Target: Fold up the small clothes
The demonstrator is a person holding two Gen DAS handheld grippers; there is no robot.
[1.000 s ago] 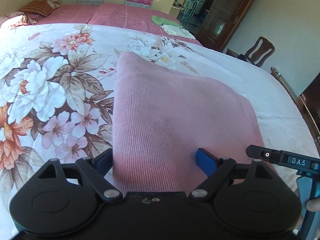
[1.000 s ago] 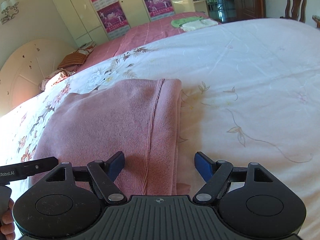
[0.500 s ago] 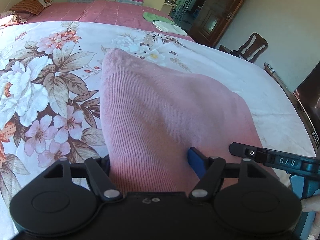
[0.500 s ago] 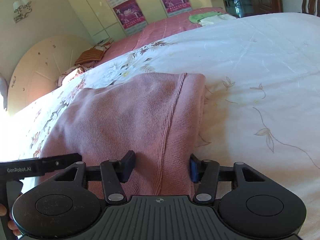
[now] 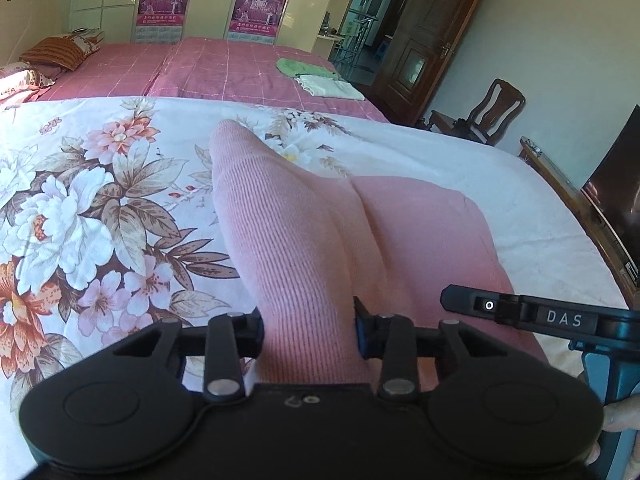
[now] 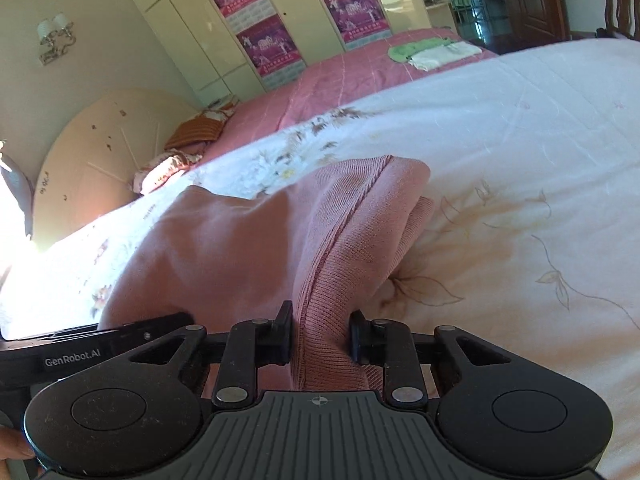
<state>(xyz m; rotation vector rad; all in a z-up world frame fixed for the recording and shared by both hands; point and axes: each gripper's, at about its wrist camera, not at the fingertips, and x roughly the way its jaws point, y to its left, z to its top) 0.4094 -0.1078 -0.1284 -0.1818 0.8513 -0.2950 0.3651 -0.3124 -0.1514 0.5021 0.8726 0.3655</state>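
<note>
Floral bedspread [image 5: 80,208] bears one pink knit garment [image 5: 304,240], both hand-held grippers [image 5: 308,328] [image 6: 320,332] closing on it.

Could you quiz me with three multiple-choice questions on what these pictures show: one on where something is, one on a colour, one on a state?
1. Where does the folded green cloth lie?
A. on the far pink checked bedspread
B. on the wooden chair
C. on the floor

2. What colour is the ribbed knit garment on the floral white bed cover?
A. blue
B. pink
C. grey

3. How does the garment lie?
A. flat
B. rolled up
C. near edge lifted and bunched

Answers: 1 A, it sits beside a white cloth there. 2 B, pink in both views. 3 C, each closing hand-held gripper, left and right, pinches a raised fold.
</note>
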